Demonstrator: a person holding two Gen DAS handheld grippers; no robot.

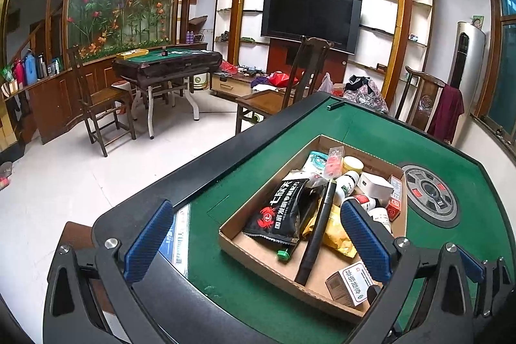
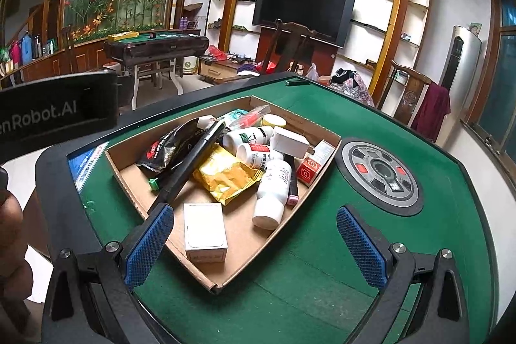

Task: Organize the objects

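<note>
While both tools, left tool (image 1: 258, 234) and right tool (image 2: 254, 234), hang released over the cardboard tray (image 2: 225, 276) mid-frame on the green worktop (image 2: 322, 247), any grasp best targets one loose item, such as the white bottle (image 2: 272, 192), squarely.

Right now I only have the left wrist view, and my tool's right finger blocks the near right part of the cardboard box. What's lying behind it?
Observer: A white bottle lies on its side there, cap end toward you.
Operator: Anything tucked beside it?
Observer: A pink-capped marker lies between it and the right wall of the cardboard box.
Operator: Is the right tool carrying anything?
Observer: No, the right tool is open, with nothing held between its fingers.
</note>
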